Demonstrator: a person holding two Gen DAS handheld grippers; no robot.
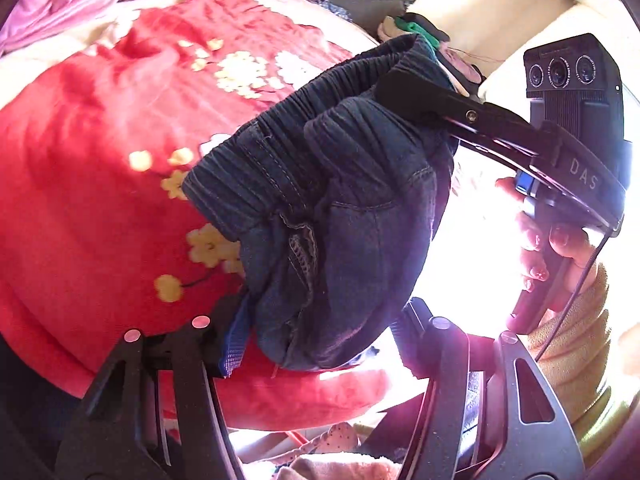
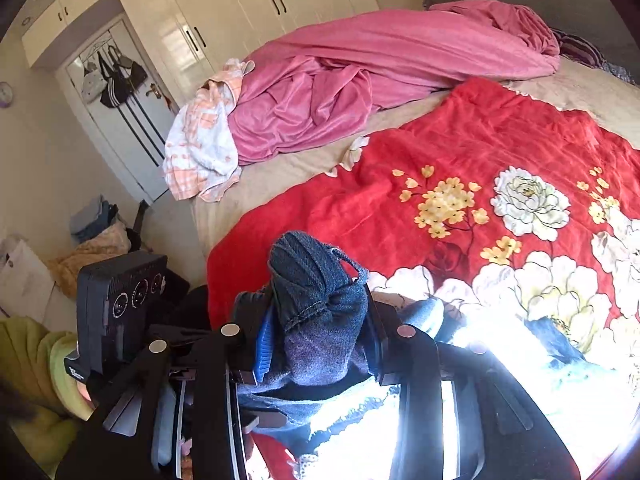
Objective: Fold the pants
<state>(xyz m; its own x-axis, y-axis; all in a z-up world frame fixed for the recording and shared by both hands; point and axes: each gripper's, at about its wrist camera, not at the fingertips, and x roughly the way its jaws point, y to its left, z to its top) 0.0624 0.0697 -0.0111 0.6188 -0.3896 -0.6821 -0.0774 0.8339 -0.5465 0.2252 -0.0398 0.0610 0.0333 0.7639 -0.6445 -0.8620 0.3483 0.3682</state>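
My left gripper [image 1: 320, 336] clamped the bunched jeans [image 1: 340, 208] above the red flowered blanket [image 1: 80, 160]; my right gripper [image 2: 316, 332] pinched another fold of denim, its camera [image 1: 576, 76] visible across. Beyond lay a pink sheet [image 2: 360, 80] and wardrobe [image 2: 240, 8].

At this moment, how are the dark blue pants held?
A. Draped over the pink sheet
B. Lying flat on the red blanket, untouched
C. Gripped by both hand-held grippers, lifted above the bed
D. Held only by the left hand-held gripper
C: the pants are bunched in the left hand-held gripper, while the right hand-held gripper clamps the waistband, above the red blanket.
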